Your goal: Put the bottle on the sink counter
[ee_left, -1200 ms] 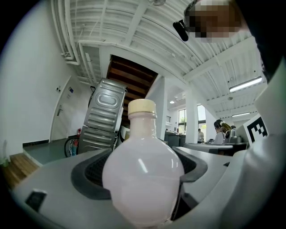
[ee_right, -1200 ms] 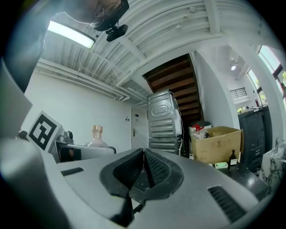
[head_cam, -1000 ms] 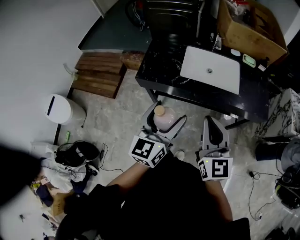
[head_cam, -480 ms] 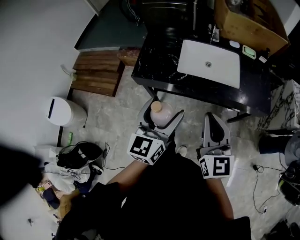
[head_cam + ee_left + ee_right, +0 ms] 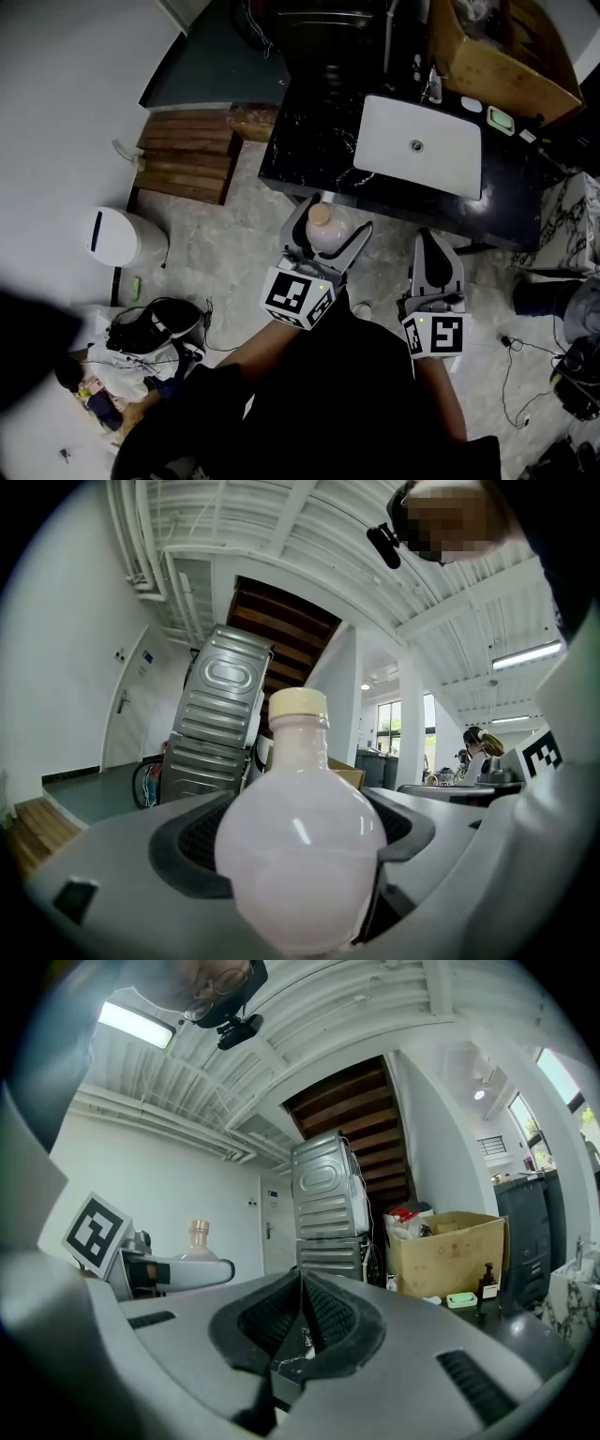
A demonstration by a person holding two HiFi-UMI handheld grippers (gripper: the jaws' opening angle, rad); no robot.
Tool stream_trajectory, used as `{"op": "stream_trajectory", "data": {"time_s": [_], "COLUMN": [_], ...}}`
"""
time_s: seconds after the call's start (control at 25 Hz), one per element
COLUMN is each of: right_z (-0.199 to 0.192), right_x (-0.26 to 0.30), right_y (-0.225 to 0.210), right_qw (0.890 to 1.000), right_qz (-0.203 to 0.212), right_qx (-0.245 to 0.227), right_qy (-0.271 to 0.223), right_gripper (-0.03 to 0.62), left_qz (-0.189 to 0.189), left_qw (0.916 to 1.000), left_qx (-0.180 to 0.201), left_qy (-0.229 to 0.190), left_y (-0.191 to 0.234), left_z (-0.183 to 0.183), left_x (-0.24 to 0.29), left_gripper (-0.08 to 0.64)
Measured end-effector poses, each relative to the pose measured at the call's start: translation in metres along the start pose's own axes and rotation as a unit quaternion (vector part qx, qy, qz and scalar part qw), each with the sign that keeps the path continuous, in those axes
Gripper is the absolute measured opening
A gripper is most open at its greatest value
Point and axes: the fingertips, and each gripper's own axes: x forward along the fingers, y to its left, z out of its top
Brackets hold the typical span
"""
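Note:
A round pale-pink bottle (image 5: pixel 327 233) with a tan cap is held upright in my left gripper (image 5: pixel 323 234), whose jaws press on its belly. In the left gripper view the bottle (image 5: pixel 300 855) fills the middle between the jaws. It hangs just in front of the near edge of the black marble sink counter (image 5: pixel 309 141), above the floor. My right gripper (image 5: pixel 437 270) is to the right, jaws shut on nothing, also short of the counter's front edge. The bottle (image 5: pixel 197 1239) shows small at the left of the right gripper view.
A white basin (image 5: pixel 418 145) is set into the counter. A cardboard box (image 5: pixel 497 56) stands at the back right, with a soap dish (image 5: pixel 500 120) beside it. On the floor lie a wooden step (image 5: pixel 183 155), a white bin (image 5: pixel 117 239) and clutter (image 5: pixel 150 323).
The counter has drawn slightly nearer and the view has shifted. Both grippers keep the same pose, and the bottle is still held in the left one.

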Motion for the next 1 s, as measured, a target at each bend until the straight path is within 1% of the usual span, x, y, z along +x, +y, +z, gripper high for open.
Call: {"op": "stream_trajectory", "data": {"time_s": [0.28, 0.48, 0.56, 0.64, 0.76, 1.0], "right_z": [0.005, 0.018, 0.018, 0.016, 0.014, 0.008], "right_x": [0.070, 0.122, 0.140, 0.159, 0.180, 0.211], "right_y": [-0.003, 0.005, 0.011, 0.018, 0.026, 0.035], "right_qw": [1.000, 0.999, 0.999, 0.999, 0.999, 0.999], "right_qz": [0.004, 0.007, 0.011, 0.016, 0.023, 0.022], "right_qx": [-0.013, -0.032, -0.030, -0.028, -0.031, -0.038], "right_qy": [0.009, 0.004, 0.005, 0.010, 0.014, 0.028], "right_gripper": [0.038, 0.038, 0.038, 0.038, 0.038, 0.038], "left_qz": [-0.006, -0.004, -0.006, -0.009, -0.016, -0.031], "left_qw": [0.9998, 0.9996, 0.9997, 0.9998, 0.9998, 0.9994], "left_qx": [-0.013, -0.022, -0.021, -0.012, 0.005, -0.010], "left_qy": [-0.010, -0.015, -0.013, -0.010, -0.008, -0.006], "left_y": [0.053, 0.095, 0.110, 0.124, 0.137, 0.158], "left_z": [0.013, 0.022, 0.026, 0.029, 0.033, 0.038], "left_x": [0.041, 0.061, 0.067, 0.074, 0.084, 0.109], "left_gripper": [0.396, 0.396, 0.396, 0.396, 0.396, 0.396]}}
